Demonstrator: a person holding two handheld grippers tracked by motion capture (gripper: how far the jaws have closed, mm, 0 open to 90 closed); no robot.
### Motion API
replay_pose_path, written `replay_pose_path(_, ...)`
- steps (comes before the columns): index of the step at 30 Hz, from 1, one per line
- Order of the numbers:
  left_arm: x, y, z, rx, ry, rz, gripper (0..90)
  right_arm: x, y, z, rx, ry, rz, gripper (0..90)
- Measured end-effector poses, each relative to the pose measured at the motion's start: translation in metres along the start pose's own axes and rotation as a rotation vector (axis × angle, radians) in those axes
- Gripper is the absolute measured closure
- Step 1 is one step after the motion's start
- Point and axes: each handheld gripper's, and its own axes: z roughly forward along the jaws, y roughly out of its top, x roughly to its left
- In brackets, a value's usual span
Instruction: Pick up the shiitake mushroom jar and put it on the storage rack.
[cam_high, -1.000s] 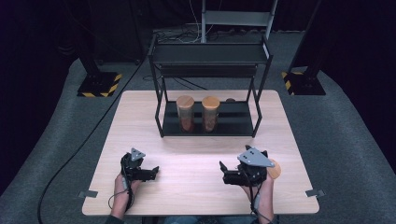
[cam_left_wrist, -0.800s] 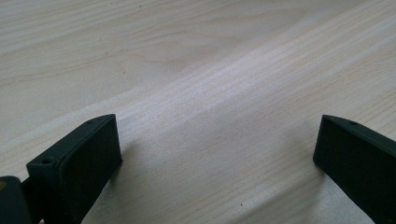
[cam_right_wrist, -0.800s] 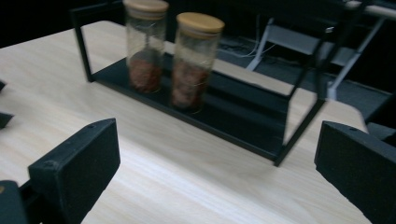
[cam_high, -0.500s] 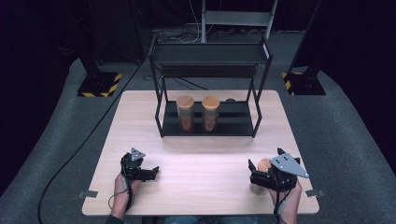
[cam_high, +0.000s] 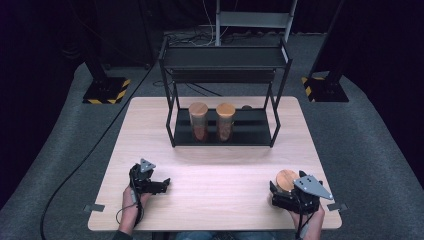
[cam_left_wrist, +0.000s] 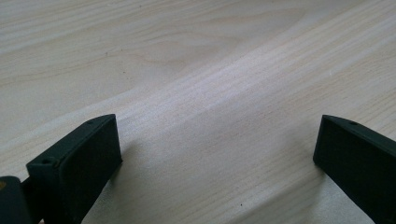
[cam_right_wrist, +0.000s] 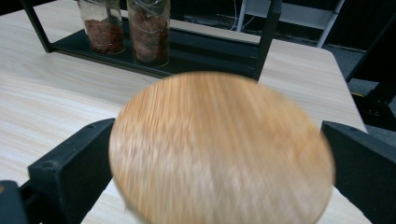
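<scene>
The right gripper (cam_high: 281, 192) sits at the 5 o'clock corner of the table (cam_high: 220, 165), held by the person's right hand (cam_high: 306, 217). A jar with a round wooden lid (cam_high: 287, 179) stands upright between its 2 jaws. In the right gripper view the wooden lid (cam_right_wrist: 222, 149) spans the gap: the left jaw touches its edge, while a narrow gap shows at the right jaw, so the claw brackets the jar with its jaws spread and whether it grips cannot be told. The lid is blurred in that view. The left gripper (cam_high: 162, 184) rests low at the 7 o'clock area of the table, held by the left hand (cam_high: 131, 200), with its jaws pointing toward 3 o'clock. In the left gripper view its 2 jaws stand wide apart over bare wood (cam_left_wrist: 210, 93), so this claw is released and holds nothing. A black 2-tier rack (cam_high: 225, 60) stands at the 12 o'clock side of the table. On its lower shelf (cam_high: 255, 131) stand 2 further jars (cam_high: 199, 122), side by side and upright, each with a wooden lid and reddish-brown contents. The held jar is well apart from the rack.
</scene>
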Motion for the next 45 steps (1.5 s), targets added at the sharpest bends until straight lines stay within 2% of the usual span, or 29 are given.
replay_pose_path(2,0.0,0.0,0.0,0.0,0.0,0.0,0.1,0.001,-0.009,0.001,-0.021,0.011,0.012,0.0)
replay_pose_path(6,0.0,0.0,0.0,0.0,0.0,0.0,0.0,0.003,-0.026,0.007,-0.013,0.022,0.037,0.0)
replay_pose_path(12,0.0,0.0,0.0,0.0,0.0,0.0,0.1,0.004,-0.039,0.011,-0.032,0.039,0.058,0.0)
replay_pose_path(16,0.0,0.0,0.0,0.0,0.0,-0.001,0.1,0.005,-0.044,0.014,-0.031,0.05,0.041,0.0)
replay_pose_path(21,0.0,0.0,0.0,0.0,0.0,0.0,0.1,0.006,-0.049,0.014,-0.073,0.028,0.024,0.0)
replay_pose_path(22,0.0,0.0,0.0,0.0,0.0,0.0,0.0,0.006,-0.049,0.014,-0.068,0.039,0.023,0.0)
replay_pose_path(26,0.0,0.0,0.0,0.0,0.001,0.0,0.1,0.007,-0.051,0.019,-0.04,0.034,0.009,0.1)
replay_pose_path(29,0.0,0.0,0.0,0.0,0.001,0.0,0.1,0.007,-0.053,0.021,-0.029,0.039,0.009,2.8)
replay_pose_path(37,0.0,0.0,0.0,-0.002,0.001,-0.001,0.1,0.005,-0.06,0.022,-0.038,0.018,0.022,23.5)
replay_pose_path(45,0.0,0.0,0.0,-0.002,0.001,-0.001,0.0,0.005,-0.061,0.022,-0.055,0.011,0.032,24.3)
